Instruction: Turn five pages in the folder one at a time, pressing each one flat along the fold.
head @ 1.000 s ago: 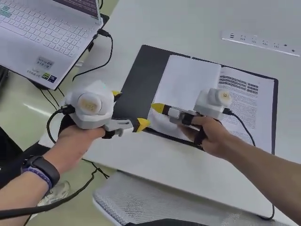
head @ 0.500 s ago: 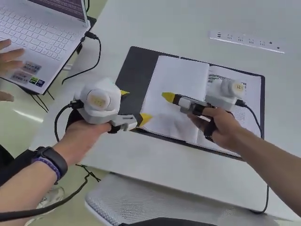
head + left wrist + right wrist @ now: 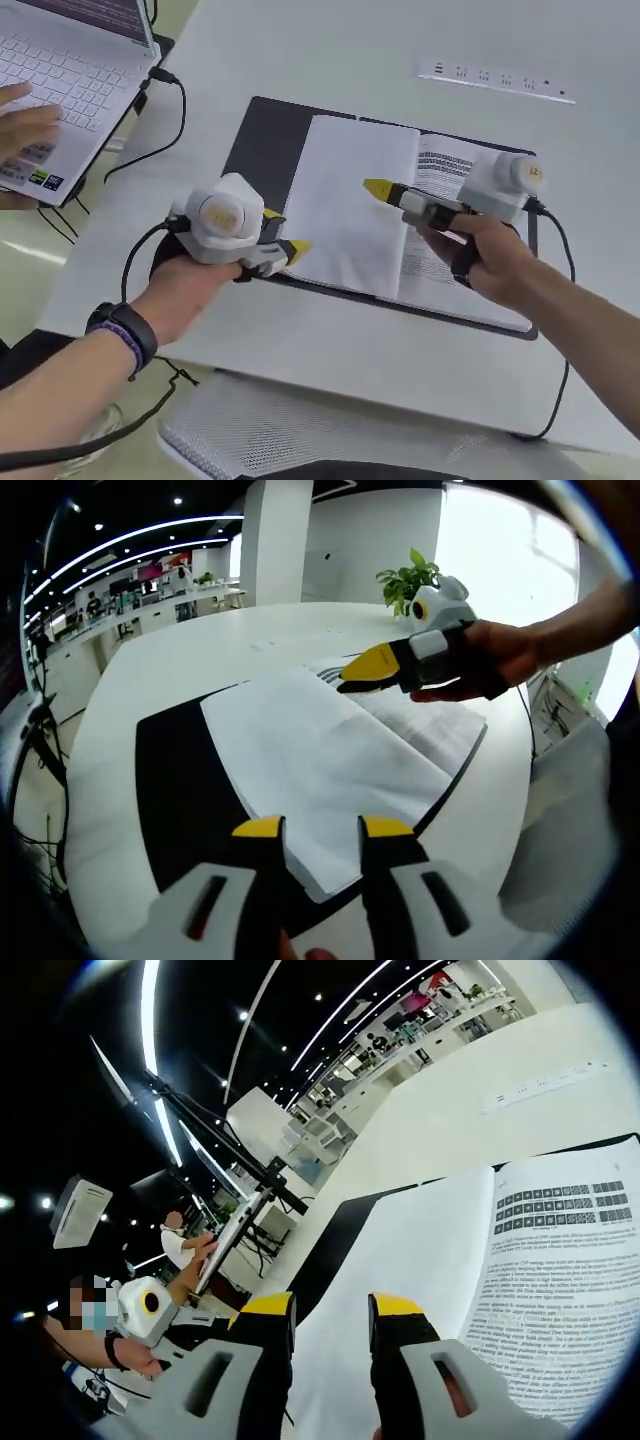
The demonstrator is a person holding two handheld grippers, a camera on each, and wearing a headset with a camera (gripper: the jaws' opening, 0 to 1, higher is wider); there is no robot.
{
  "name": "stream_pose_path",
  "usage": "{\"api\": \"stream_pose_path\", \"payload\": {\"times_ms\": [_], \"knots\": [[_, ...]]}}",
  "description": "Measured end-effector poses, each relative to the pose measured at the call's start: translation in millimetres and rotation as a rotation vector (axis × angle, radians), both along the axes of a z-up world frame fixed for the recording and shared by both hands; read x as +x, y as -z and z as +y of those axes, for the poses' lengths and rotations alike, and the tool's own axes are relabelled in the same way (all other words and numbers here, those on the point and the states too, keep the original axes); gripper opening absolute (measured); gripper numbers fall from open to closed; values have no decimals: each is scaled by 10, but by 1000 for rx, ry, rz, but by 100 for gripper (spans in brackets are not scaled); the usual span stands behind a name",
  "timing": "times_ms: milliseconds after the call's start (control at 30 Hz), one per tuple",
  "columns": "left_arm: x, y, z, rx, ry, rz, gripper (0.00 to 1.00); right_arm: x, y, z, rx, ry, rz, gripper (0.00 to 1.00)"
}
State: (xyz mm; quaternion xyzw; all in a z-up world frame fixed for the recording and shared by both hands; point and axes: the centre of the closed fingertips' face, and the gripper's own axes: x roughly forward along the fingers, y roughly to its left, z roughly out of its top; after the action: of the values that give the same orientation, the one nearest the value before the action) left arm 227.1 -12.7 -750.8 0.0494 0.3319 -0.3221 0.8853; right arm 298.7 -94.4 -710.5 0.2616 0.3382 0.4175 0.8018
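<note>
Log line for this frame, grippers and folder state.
left gripper open, by folder near edge | right gripper open, over blank page | printed page exposed | nothing held

R tongs [image 3: 332, 1310] apart — blank pg [image 3: 420, 1240] ahead

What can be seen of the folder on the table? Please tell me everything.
The folder is black and lies open on the white table. A blank white page lies over its middle, black cover bare at left; a printed page lies at right. The right gripper is over the blank page; contact is unclear.
</note>
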Motion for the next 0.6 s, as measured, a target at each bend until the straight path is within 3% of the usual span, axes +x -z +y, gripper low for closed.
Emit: {"api": "stream_pose_path", "payload": {"times_ms": [367,433,600], "knots": [[-73,306,0,33,8,43,5,18,34,-114,-11,5,3,28],[-87,349,19,57,13,40,0,20,39,-128,-13,3,2,28],[-101,383,32,69,7,39,0,33,66,-147,-16,4,5,28]]}}
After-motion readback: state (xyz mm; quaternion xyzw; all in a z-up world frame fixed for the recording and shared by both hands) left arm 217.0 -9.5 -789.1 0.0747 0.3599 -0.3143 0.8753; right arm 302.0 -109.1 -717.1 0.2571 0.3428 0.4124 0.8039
